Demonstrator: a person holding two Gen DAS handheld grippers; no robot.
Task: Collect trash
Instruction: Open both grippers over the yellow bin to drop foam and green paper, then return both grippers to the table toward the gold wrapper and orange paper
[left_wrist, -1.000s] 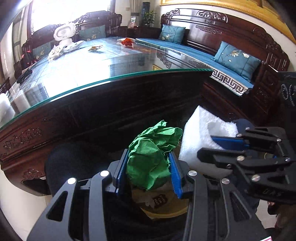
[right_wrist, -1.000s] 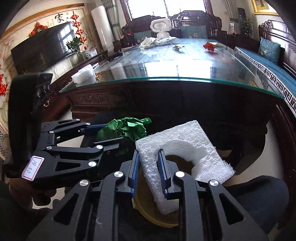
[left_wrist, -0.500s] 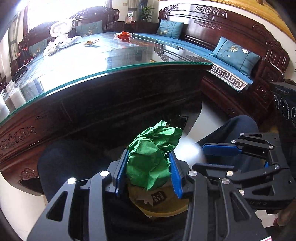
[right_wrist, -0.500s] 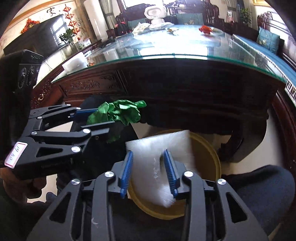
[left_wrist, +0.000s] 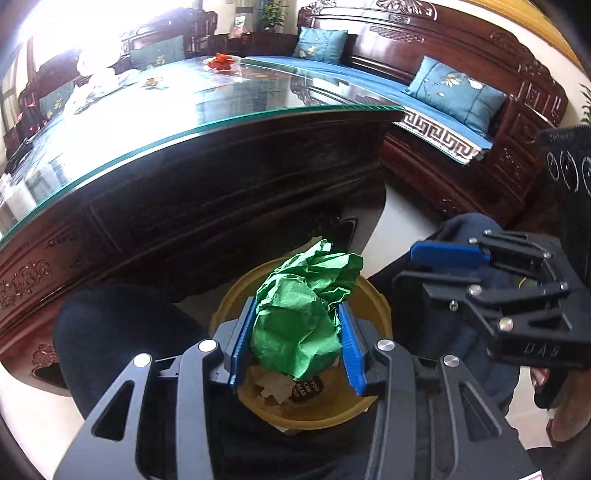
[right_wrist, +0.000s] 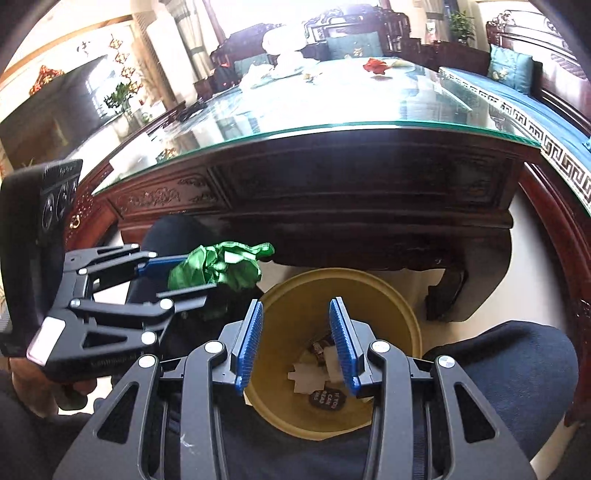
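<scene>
A dark wooden table (right_wrist: 332, 192) with a glass top stood behind. Below it sat the yellow bin (right_wrist: 399, 306), paper scraps inside. Above the bin, the left tool (left_wrist: 295, 339) gripped a crumpled green paper (left_wrist: 299, 317); the right tool (right_wrist: 295, 343) hung open and empty.

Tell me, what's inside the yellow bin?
In the bin, white paper scraps and a dark tag with writing lie at the bottom. The right tool covers part of it.
</scene>
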